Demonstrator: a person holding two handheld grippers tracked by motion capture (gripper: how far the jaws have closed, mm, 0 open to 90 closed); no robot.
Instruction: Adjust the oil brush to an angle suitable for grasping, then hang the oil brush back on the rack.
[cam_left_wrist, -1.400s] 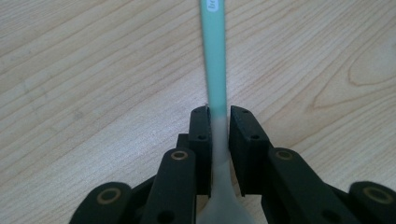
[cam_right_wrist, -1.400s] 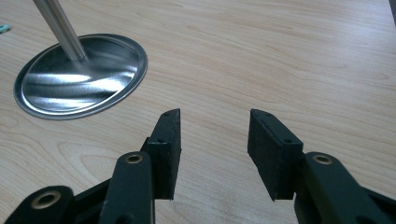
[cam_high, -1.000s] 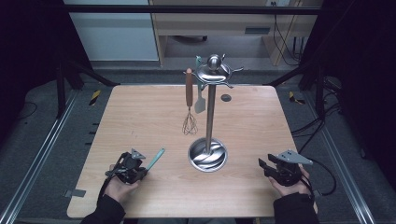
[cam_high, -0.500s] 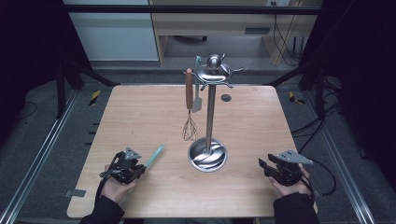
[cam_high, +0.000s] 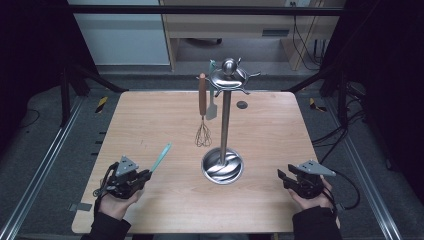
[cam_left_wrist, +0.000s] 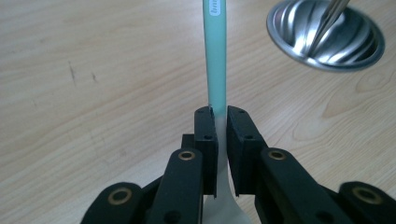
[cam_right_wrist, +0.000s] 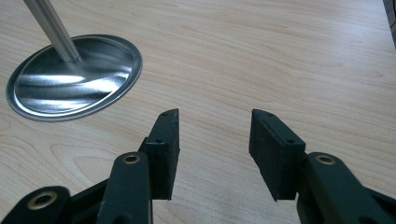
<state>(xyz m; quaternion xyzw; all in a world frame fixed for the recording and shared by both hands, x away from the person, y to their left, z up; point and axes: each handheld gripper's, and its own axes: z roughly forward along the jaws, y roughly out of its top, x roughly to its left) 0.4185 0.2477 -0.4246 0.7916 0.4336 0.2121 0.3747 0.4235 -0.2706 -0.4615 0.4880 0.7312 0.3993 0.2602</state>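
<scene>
Left fingers (cam_left_wrist: 205, 135) pinch the teal utensil (cam_left_wrist: 215, 56); right fingers (cam_right_wrist: 166, 144) stand spread, empty. We judge pickup done, while hanging it on the rack (cam_high: 224, 82) beside the whisk (cam_high: 202, 131) remains.

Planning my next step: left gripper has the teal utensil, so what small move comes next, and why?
Probably lift the left gripper toward the stand: it is shut on the teal utensil, the stand's hooks sit high above the table, and the right gripper rests open.
</scene>
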